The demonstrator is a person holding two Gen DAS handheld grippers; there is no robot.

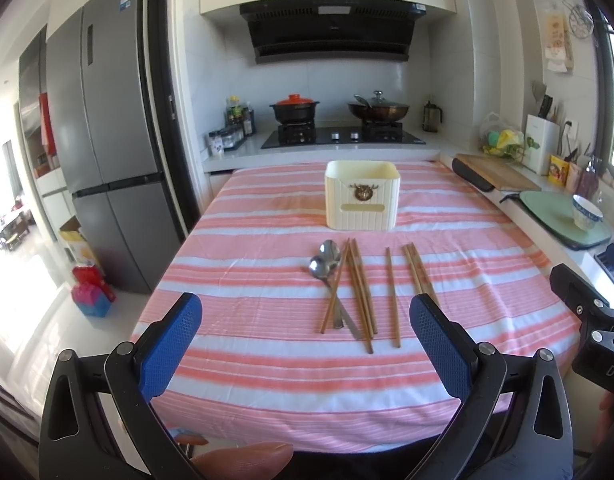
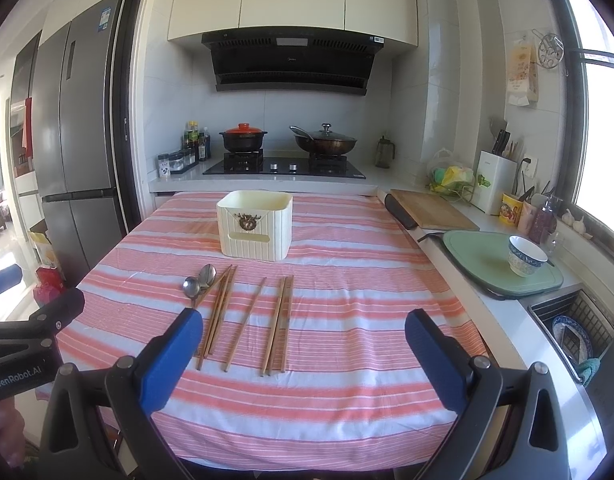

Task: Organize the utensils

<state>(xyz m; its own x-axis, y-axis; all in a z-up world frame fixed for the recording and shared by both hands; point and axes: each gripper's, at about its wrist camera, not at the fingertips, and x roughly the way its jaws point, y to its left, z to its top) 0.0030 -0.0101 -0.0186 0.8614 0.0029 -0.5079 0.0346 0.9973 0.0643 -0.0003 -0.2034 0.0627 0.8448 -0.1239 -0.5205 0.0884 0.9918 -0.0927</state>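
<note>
**Left wrist view and right wrist view: both grippers wide apart above the striped table**

Left wrist view shows the left gripper with its blue fingers spread wide and nothing between them. It hangs over the near edge of a table with a pink and white striped cloth.

Going from left to right on the cloth, two shiny spoons come first, one bowl partly on top of the other. Just beside them lies a bunch of wooden chopsticks, and one stick crosses over the spoon handles. Next is a single chopstick lying alone. Then comes a pair of chopsticks close together.

Behind all of these, farther back on the table, stands a cream box with an open top.

Right wrist view shows the right gripper, also spread wide and holding nothing. It is above the near part of the cloth, with the pair of chopsticks between its fingers.
</note>
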